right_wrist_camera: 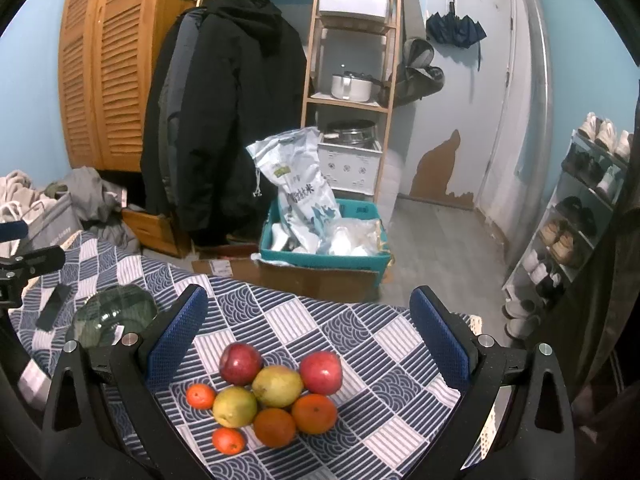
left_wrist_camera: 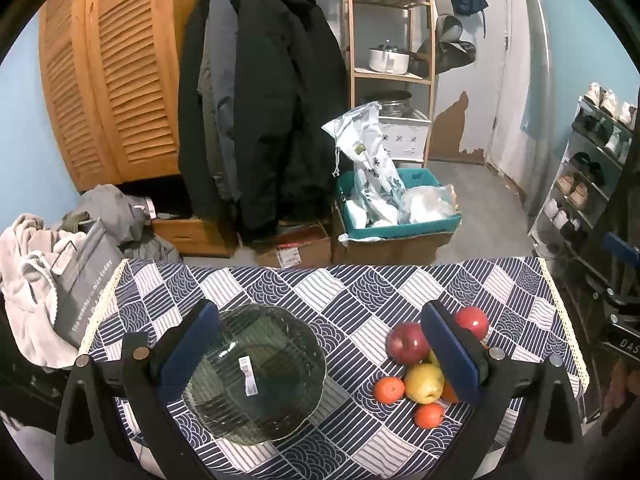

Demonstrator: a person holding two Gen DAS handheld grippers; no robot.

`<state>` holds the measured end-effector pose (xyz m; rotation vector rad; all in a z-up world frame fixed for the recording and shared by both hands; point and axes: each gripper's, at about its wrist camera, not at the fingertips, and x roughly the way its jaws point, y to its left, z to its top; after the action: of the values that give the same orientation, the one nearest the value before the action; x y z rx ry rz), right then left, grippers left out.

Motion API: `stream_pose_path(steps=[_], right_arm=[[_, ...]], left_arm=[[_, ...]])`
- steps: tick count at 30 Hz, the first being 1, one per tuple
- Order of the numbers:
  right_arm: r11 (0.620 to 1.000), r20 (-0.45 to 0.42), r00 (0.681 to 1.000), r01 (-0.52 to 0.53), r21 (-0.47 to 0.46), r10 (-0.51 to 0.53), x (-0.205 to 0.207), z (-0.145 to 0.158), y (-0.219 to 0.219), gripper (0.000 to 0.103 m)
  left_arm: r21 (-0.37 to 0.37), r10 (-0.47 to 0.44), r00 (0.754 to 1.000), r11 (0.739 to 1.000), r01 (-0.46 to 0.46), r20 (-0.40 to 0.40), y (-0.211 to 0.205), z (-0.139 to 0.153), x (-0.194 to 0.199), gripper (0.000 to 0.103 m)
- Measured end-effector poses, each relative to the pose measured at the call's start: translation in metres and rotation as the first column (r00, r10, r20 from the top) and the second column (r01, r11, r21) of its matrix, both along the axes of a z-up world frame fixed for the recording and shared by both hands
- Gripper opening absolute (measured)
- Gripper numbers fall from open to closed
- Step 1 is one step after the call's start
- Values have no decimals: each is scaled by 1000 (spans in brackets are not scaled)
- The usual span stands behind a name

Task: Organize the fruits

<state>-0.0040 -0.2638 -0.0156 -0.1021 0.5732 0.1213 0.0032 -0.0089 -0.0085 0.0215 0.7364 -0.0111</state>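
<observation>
A ribbed glass bowl [left_wrist_camera: 256, 372] stands empty on the patterned tablecloth [left_wrist_camera: 352, 292], with a white label inside. My left gripper [left_wrist_camera: 320, 356] is open above it, the bowl by its left finger. To the right lies a pile of fruit: two red apples [left_wrist_camera: 406, 342], a yellow pear [left_wrist_camera: 424, 382] and small oranges [left_wrist_camera: 388, 390]. In the right wrist view my right gripper [right_wrist_camera: 308, 344] is open above the pile: red apples [right_wrist_camera: 240, 362], two pears [right_wrist_camera: 276, 386], two oranges [right_wrist_camera: 314, 414] and two small mandarins [right_wrist_camera: 200, 396]. The bowl [right_wrist_camera: 116, 316] is at the left.
A black phone [right_wrist_camera: 54, 306] lies on the cloth [right_wrist_camera: 360, 340] left of the bowl. Beyond the table's far edge are cardboard boxes and a teal crate [left_wrist_camera: 400, 220], hanging coats [left_wrist_camera: 260, 100], a wooden shelf and a shoe rack [left_wrist_camera: 588, 168].
</observation>
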Motion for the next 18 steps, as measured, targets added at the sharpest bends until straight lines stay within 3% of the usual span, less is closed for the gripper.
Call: stream_pose_path(steps=[18], right_arm=[[1000, -3, 1000, -5, -4, 5, -5, -5, 1, 99]], left_arm=[[-14, -3, 1000, 1000, 3, -15, -1, -2, 2, 102]])
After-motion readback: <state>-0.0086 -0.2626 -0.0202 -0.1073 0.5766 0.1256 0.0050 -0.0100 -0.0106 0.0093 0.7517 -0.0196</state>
